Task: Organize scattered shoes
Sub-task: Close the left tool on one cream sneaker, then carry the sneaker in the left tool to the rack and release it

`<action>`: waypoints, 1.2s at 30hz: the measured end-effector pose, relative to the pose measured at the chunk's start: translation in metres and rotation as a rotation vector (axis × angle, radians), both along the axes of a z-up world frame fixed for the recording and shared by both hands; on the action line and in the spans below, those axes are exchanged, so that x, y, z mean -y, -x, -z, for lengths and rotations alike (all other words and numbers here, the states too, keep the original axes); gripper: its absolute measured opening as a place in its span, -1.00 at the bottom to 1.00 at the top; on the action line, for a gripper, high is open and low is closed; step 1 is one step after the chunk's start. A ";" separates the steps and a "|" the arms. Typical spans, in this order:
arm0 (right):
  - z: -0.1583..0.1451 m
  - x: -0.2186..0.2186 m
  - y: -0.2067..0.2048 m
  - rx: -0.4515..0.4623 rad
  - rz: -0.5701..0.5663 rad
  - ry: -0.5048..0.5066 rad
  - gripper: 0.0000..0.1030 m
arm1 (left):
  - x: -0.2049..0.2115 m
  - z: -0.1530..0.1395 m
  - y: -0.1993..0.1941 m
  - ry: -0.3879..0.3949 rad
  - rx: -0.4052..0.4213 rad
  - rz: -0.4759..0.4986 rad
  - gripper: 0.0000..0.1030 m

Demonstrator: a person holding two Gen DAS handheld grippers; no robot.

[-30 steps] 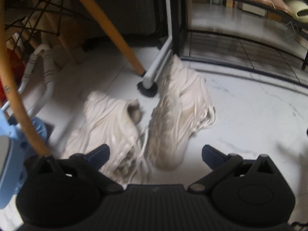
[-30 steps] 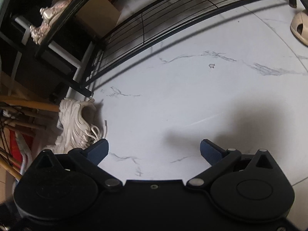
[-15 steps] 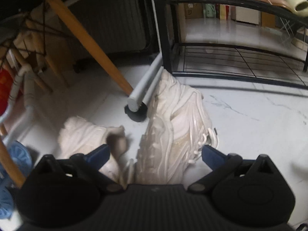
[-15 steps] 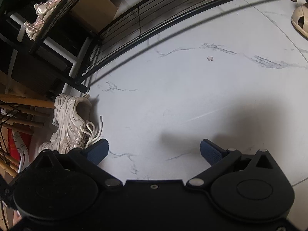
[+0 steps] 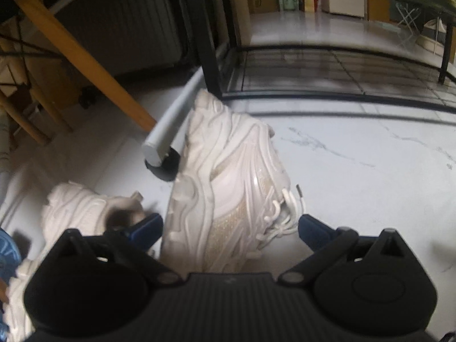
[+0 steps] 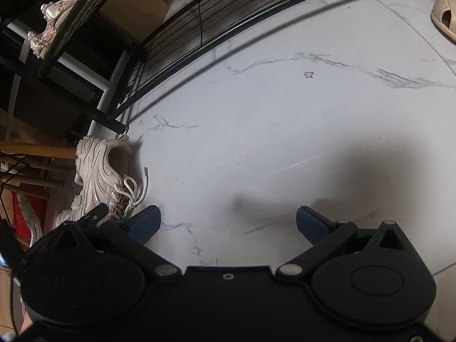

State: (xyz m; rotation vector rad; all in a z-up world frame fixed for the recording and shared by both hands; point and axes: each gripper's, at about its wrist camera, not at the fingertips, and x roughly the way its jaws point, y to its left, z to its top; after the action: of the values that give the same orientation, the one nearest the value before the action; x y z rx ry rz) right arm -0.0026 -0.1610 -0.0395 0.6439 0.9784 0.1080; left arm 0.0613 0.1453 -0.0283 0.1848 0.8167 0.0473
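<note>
Two cream sneakers on a glossy white marble-veined floor (image 5: pixel 356 154). Nearer sneaker (image 5: pixel 228 188) chunky, moulded in wavy ribbed overlays with a glittery mesh side panel and loose white laces; tipped on its side, sole toward the left, long axis running away from the left wrist camera, heel close to the corner post of a black wire rack (image 5: pixel 327 68), toe end hidden behind the gripper body. Same sneaker (image 6: pixel 105 176) at the left edge of the floor in the right wrist view, heel opening up near the rack's corner (image 6: pixel 199 28), laces spilling right. Second sneaker (image 5: pixel 82 213) to the left, same ribbed cream build, blurred, dark opening facing right; heading unclear. Grey tube leg (image 5: pixel 171 125) with a black rubber foot touching the nearer sneaker's sole side; slanted wooden leg (image 5: pixel 85 59) behind it. Left gripper (image 5: pixel 230 226) spread wide, ridged blue pads straddling the nearer sneaker's midsection, left pad just beside the sole, right pad near the laces; contact not clear. Right gripper (image 6: pixel 228 225) also spread wide, empty, hanging over bare floor. One beaded pale shoe (image 6: pixel 51 25) on an upper rack shelf; one beige sandal (image 6: pixel 444 17) on the floor at the far right edge.
</note>
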 end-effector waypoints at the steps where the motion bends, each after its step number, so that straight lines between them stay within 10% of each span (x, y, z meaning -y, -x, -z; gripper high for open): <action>1: 0.000 0.000 0.000 -0.001 0.001 -0.001 1.00 | 0.000 0.002 -0.003 -0.014 -0.009 0.006 0.95; 11: 0.004 0.001 -0.003 -0.016 0.008 0.004 1.00 | -0.004 0.022 -0.025 -0.084 -0.080 -0.026 0.69; 26: -0.003 0.018 0.000 0.020 0.093 -0.061 1.00 | 0.017 -0.024 0.001 0.074 -0.082 -0.028 0.06; 36: -0.041 0.072 0.028 0.183 0.527 0.187 1.00 | 0.149 -0.032 0.023 0.190 -0.139 -0.019 0.07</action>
State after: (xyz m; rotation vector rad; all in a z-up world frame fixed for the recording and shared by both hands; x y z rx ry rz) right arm -0.0309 -0.2332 0.0016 0.6864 0.6098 -0.3808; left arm 0.0379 -0.0038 0.0040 0.0007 0.9566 -0.0252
